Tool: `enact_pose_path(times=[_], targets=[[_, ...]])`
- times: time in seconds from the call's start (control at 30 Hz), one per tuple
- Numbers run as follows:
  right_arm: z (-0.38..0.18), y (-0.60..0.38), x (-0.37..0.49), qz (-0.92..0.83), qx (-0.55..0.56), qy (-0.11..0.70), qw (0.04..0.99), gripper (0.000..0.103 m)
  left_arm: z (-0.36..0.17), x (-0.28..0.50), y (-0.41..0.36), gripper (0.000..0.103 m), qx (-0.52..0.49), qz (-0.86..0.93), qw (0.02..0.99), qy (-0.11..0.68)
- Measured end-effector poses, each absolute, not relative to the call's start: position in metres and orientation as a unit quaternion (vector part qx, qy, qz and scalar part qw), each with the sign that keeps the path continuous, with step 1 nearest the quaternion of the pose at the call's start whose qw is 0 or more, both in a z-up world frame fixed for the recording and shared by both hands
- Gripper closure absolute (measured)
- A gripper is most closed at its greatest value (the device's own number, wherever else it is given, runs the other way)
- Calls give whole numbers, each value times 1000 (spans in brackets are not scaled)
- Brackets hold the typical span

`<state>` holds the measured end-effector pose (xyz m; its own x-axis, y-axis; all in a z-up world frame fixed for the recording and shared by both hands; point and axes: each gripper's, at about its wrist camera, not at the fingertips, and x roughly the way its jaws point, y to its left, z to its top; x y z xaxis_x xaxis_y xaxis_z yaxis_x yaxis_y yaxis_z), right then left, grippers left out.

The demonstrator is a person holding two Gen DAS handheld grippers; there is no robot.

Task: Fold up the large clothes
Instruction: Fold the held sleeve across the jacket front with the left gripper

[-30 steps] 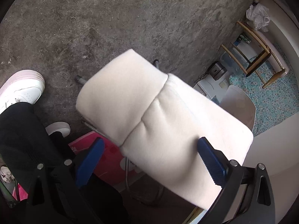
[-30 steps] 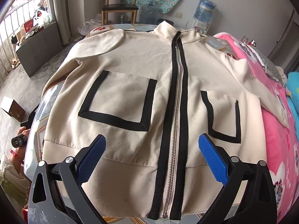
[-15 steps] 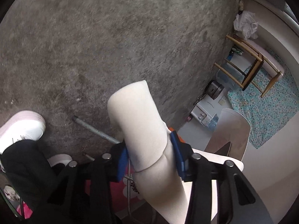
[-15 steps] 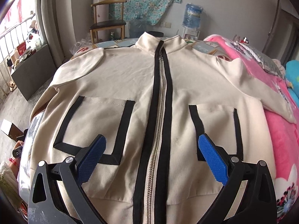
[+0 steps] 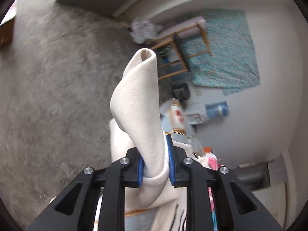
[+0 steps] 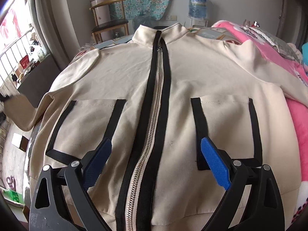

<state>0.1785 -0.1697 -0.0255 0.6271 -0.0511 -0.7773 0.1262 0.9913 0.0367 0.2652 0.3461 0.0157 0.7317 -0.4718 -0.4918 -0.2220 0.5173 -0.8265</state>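
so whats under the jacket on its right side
A pink blanket shows past the jacket there, the sleeve lying over it. How far the blanket runs beneath is hidden; at the collar end a pale patterned surface peeks out.

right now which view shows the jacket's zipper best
The right wrist view: the zipper runs in full down the spread jacket. The left wrist view shows only a cream cuff pinched in the left gripper.
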Motion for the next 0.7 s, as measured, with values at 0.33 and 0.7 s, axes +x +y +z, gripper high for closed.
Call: enact_pose_path(times=[0.33, 0.7], targets=[[5, -227, 146, -83, 101, 388, 912, 14, 120, 280, 54, 83, -227, -310, 832, 399], [7, -276, 145, -15, 168, 428, 888, 14, -15, 229, -42, 41, -124, -281, 816, 490]])
